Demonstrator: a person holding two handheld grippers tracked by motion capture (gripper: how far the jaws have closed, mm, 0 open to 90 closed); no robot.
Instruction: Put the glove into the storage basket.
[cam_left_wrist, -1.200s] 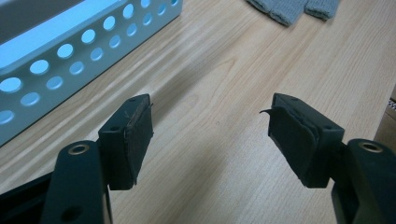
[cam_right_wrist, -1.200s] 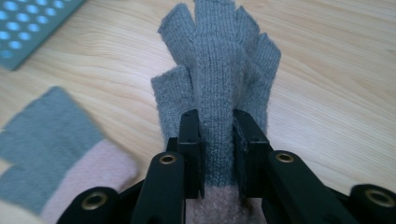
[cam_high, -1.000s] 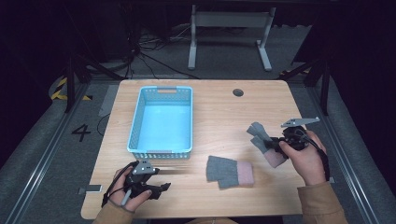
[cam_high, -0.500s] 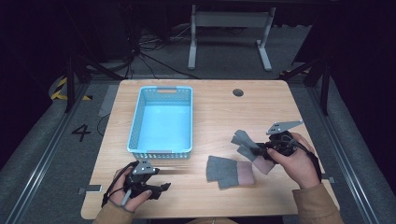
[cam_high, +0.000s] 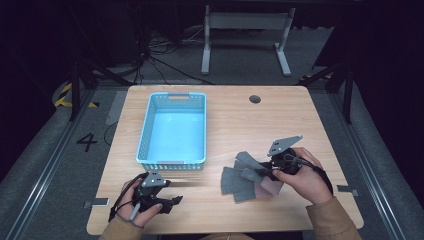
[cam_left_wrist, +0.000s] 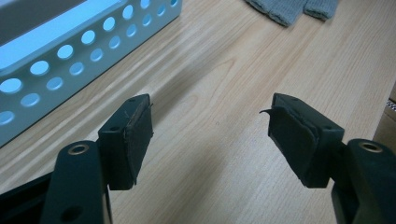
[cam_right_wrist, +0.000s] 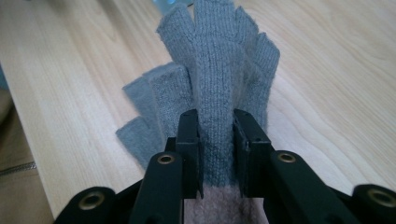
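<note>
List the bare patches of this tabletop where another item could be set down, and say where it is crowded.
Free: the far right of the table, between the blue basket and the right edge, around the small round hole; also the near strip between the left gripper and the grey gloves. Crowded: near right, where the right gripper holds a glove.

The basket stands on the surface, left of centre. The left claw rests at the near edge, just before the basket. Right of it, one glove lies flat; the right claw holds the second glove over it.
</note>
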